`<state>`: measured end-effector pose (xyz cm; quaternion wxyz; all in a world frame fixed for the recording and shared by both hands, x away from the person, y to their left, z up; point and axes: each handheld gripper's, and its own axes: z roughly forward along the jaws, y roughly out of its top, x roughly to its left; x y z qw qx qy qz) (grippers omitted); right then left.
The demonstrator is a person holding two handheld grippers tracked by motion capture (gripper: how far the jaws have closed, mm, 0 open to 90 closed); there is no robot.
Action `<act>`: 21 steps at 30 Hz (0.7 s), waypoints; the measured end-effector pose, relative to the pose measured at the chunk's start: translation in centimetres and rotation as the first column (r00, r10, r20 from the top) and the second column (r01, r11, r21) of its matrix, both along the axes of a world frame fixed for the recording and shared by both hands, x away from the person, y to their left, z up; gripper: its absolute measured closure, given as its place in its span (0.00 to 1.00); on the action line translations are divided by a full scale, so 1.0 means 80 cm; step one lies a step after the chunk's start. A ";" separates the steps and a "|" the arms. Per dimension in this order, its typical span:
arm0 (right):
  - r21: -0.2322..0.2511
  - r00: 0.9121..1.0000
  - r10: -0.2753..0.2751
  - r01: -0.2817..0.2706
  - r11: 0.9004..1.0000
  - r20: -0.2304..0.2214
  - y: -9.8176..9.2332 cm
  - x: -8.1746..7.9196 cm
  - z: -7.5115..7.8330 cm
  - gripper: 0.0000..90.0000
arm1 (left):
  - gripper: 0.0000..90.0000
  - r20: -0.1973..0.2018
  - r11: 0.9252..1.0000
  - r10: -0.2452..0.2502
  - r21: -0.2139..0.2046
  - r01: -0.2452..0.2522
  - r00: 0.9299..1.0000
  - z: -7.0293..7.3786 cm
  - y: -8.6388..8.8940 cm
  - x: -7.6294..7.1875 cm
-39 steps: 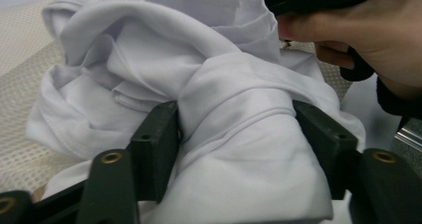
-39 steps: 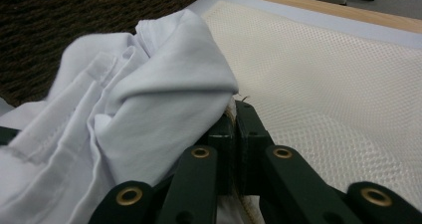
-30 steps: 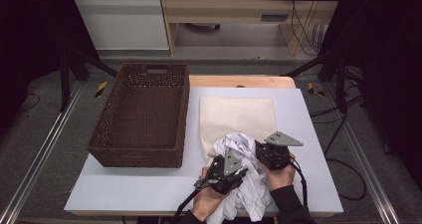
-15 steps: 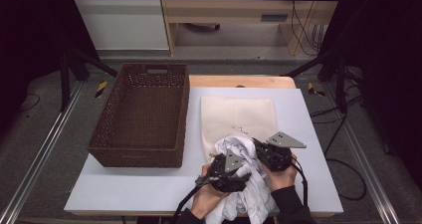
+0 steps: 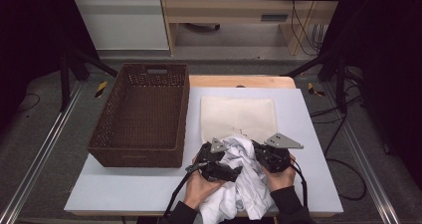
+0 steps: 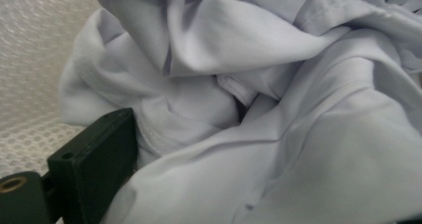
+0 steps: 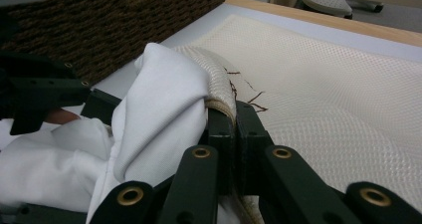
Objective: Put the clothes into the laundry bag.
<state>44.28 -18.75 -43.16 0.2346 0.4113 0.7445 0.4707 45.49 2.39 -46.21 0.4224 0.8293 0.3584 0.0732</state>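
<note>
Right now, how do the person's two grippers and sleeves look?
Both grippers, the left gripper and the right gripper, are black, boxy tools, each topped by a grey three-cornered plate. A black cable trails from each toward the table's near edge. In the right gripper view, the black jaws are flat blocks on linkage bars with brass-coloured pivot rings. The person wears dark sleeves.

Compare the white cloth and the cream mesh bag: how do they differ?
The white cloth is crumpled in a heap; the cream mesh bag lies mostly flat. The white cloth is smooth, the cream mesh bag netted. Both rest on the table.
</note>
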 end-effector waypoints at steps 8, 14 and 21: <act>0.001 1.000 0.005 -0.005 1.000 -0.008 0.003 0.001 -0.002 0.98 | 0.57 -0.041 0.998 -0.043 0.035 0.044 0.998 0.002 -0.002 -0.002; 0.024 1.000 0.004 -0.004 1.000 -0.002 0.001 0.001 0.001 0.98 | 0.70 0.105 0.996 -0.057 0.073 0.049 0.993 0.036 -0.015 -0.040; 0.067 1.000 -0.007 0.006 0.998 0.021 -0.005 -0.005 0.009 0.98 | 0.70 0.149 0.994 -0.067 0.099 0.052 0.987 0.042 -0.038 -0.044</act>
